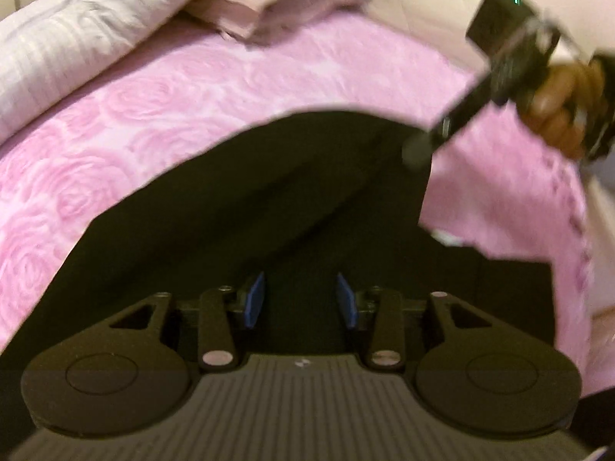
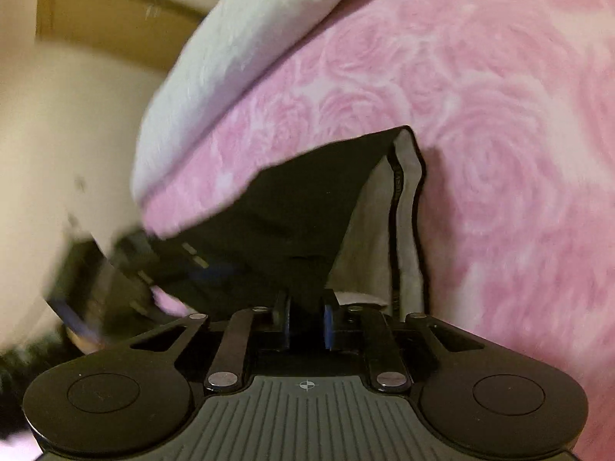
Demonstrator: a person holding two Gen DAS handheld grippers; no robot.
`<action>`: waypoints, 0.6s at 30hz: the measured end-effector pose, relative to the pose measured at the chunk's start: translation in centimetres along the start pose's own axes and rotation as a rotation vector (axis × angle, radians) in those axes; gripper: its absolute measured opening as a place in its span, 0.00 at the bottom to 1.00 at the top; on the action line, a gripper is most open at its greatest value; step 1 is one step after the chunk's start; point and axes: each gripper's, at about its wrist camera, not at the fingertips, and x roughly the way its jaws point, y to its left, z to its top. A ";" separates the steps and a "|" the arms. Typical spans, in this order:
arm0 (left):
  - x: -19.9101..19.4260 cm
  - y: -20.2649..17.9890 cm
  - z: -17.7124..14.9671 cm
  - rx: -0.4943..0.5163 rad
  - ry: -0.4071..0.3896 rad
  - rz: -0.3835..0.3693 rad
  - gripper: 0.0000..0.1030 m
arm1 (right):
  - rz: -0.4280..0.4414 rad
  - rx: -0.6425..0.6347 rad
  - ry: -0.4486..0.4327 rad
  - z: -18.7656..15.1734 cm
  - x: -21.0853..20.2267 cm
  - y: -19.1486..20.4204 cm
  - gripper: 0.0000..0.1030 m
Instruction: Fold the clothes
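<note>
Bed with pink rose-patterned cover (image 1: 161,115), black garment (image 1: 238,199), folded pale blanket (image 1: 65,34), pink folded cloth (image 1: 265,4)

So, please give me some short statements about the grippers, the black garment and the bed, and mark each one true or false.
1. The right gripper is shut on the black garment. True.
2. The left gripper is clamped shut on a white towel. False: its blue pads stand apart over the black garment.
3. The bed cover is pink with a rose pattern. True.
4. The black garment lies on a wooden table. False: it lies on the pink bed cover.
5. A folded pale pink cloth lies further back on the bed. True.
</note>
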 end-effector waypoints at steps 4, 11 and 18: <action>2.5 1.5 -0.8 -0.043 0.066 0.126 0.35 | 0.048 -0.090 -0.060 -0.1 1.8 0.3 0.24; 2.9 6.1 -1.3 -0.172 0.062 0.228 0.34 | -0.101 -0.645 -0.011 -0.4 6.5 2.8 0.59; 1.1 4.0 -0.9 -0.094 0.001 0.202 0.35 | -0.100 -0.726 0.221 1.2 11.7 2.3 0.26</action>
